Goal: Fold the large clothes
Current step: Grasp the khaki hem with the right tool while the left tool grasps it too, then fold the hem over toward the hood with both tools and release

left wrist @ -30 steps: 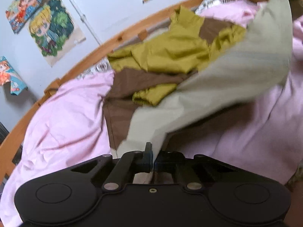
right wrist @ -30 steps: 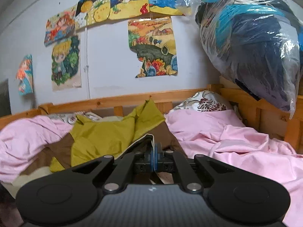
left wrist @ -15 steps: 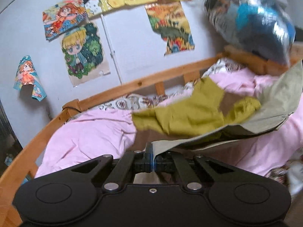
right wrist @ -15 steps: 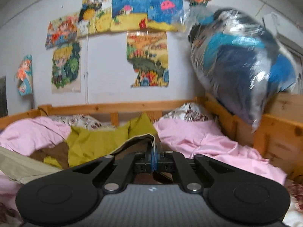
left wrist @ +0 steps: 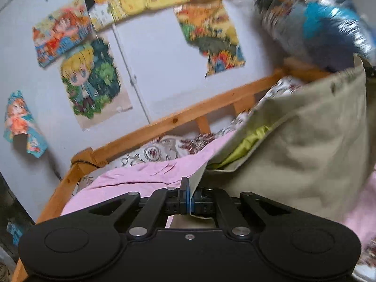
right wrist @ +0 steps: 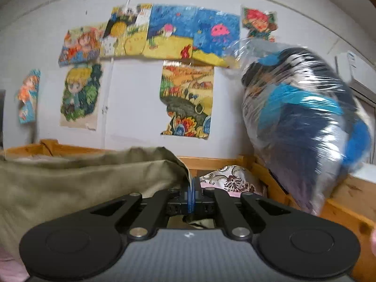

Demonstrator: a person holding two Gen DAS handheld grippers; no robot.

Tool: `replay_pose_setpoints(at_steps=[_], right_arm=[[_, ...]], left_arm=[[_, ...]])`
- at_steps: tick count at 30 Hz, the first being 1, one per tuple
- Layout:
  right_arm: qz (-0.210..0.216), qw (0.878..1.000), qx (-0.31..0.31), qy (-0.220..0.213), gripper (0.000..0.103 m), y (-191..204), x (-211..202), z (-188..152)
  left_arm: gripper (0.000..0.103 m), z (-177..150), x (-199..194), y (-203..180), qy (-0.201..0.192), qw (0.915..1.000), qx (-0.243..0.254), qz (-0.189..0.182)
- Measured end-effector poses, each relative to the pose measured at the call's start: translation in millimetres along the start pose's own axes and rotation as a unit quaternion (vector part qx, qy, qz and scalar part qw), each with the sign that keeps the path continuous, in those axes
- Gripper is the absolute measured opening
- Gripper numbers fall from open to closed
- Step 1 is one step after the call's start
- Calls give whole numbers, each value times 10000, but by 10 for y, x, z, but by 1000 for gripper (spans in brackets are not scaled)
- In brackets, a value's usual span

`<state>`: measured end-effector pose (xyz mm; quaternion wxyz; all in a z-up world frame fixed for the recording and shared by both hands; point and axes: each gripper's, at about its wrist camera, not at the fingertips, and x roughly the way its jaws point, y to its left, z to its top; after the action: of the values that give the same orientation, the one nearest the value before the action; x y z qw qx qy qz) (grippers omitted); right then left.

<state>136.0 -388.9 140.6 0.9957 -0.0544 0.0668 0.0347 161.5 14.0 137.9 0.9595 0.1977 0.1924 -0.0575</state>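
A large patchwork garment of beige, olive-yellow and brown cloth (left wrist: 305, 141) hangs lifted above the bed. My left gripper (left wrist: 190, 193) is shut on its beige edge, and the cloth stretches up and to the right from it. My right gripper (right wrist: 192, 196) is shut on another edge of the same garment (right wrist: 77, 183), which spreads to the left of it. An olive-yellow fold (left wrist: 249, 144) shows inside the beige layer. The brown part is hidden.
A pink sheet (left wrist: 141, 178) covers the bed inside a wooden frame (left wrist: 188, 119). Patterned pillows (right wrist: 230, 181) lie at the headboard. A clear plastic bag of blue and dark clothes (right wrist: 305, 127) hangs at the right. Drawings (right wrist: 185, 98) cover the wall.
Both grippers have risen with the garment. The cloth has left the bed and now hangs taut between them. Both views tilted up toward the wall.
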Motion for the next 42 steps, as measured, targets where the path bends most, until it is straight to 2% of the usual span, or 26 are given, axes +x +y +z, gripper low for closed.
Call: replay_pose_setpoints(at_steps=[7,11,15,18,22,25,27,29,30,31,32,33,35,37,39,42], right_arm=[[-75,9970,-425,641,1,47,1463,-184],[-144,9918,-654,1092,1,84,2130,-484],[-116,9837,-897,1553,1,150,2640,-887],[-58,9770,-984,1891,1,212,2937,-1162],[37,9719,-1074,2094,1,289,3154,-1421],[97,9704,-1091,2151,2,331,3209,-1515],[127,9703,-1084,2160,2,337,3197,-1515],[212,9720,-956,2135,4,294,3171,-1462],[218,9729,-911,2113,13,264,3152,-1405],[207,9745,-883,2054,35,241,3110,-1356],[227,9763,-859,1971,46,216,3054,-1299],[285,9780,-831,1892,62,195,2997,-1233],[356,9798,-887,1757,69,176,2851,-1104],[330,9821,-1010,1555,89,189,2690,-997],[367,9848,-1047,1338,95,216,2479,-913],[609,9867,-916,1200,103,296,2172,-871]], left_arm=[[0,160,1428,117,761,9970,123,-54],[0,70,2164,90,1121,9935,-61,-205],[1,-138,2717,4,1531,9878,-126,-257],[1,-316,2985,-11,1737,9842,-140,-314],[5,-503,3140,42,1815,9811,-427,-523],[17,-516,3166,163,1853,9777,-808,-577],[22,-496,3173,286,1902,9722,-1178,-697],[37,-470,3130,413,1911,9661,-1557,-761],[45,-453,3096,474,1887,9635,-1743,-759],[70,-436,3050,530,1855,9612,-1924,-682],[94,-424,2968,593,1746,9598,-2137,-511],[99,-417,2882,642,1551,9597,-2317,-341],[102,-416,2671,746,1027,9575,-2693,-130],[102,-410,2502,821,820,9493,-3036,-26],[102,-399,2354,799,741,9454,-3173,76],[102,-434,2100,550,547,9484,-3123,-2]])
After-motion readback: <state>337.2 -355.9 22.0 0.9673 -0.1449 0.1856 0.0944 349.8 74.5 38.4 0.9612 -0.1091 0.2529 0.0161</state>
